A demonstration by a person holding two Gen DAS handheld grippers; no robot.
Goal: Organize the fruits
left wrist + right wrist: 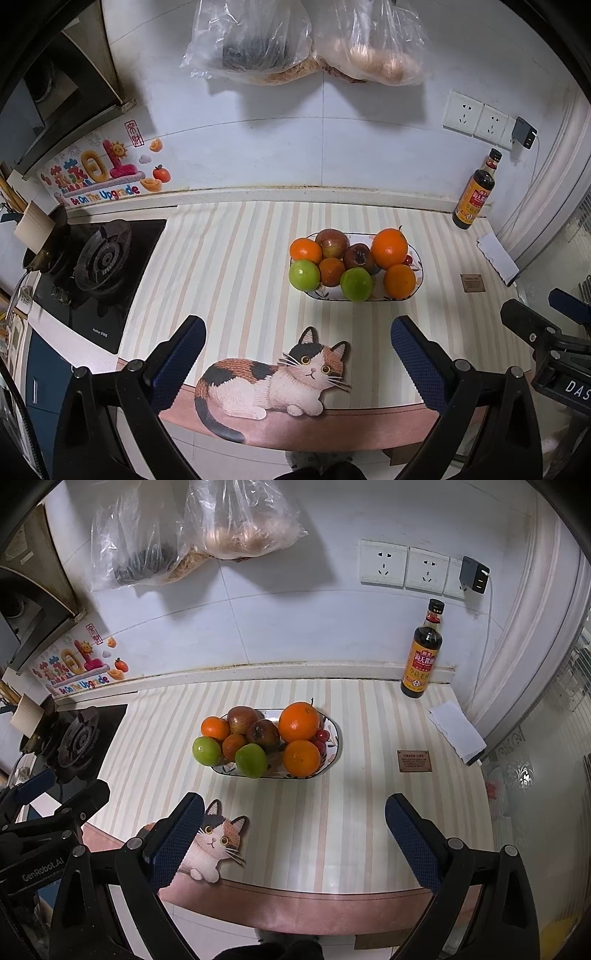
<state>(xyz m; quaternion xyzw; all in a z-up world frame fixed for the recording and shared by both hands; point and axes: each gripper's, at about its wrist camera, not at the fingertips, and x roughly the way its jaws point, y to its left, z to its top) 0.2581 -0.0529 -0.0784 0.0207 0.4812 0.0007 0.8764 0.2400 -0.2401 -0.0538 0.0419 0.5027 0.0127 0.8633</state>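
An oval patterned plate (416, 266) (332, 738) on the striped mat holds several fruits: oranges (389, 248) (298, 721), green fruits (304, 275) (251, 760), dark red apples (357, 256) (263, 733) and small red cherries (321, 734). My left gripper (297, 354) is open and empty, above the counter's front edge, short of the plate. My right gripper (293, 830) is open and empty, also near the front edge, to the right of the left one. The right gripper's body shows at the right of the left wrist view (554, 343).
A gas stove (103, 258) (77, 742) sits at the left. A dark sauce bottle (476, 192) (423, 653) and a folded white cloth (498, 258) (456, 731) are at the back right. Plastic bags (295, 40) (192, 531) hang on the wall. A cat picture (277, 376) (214, 845) is on the mat's front.
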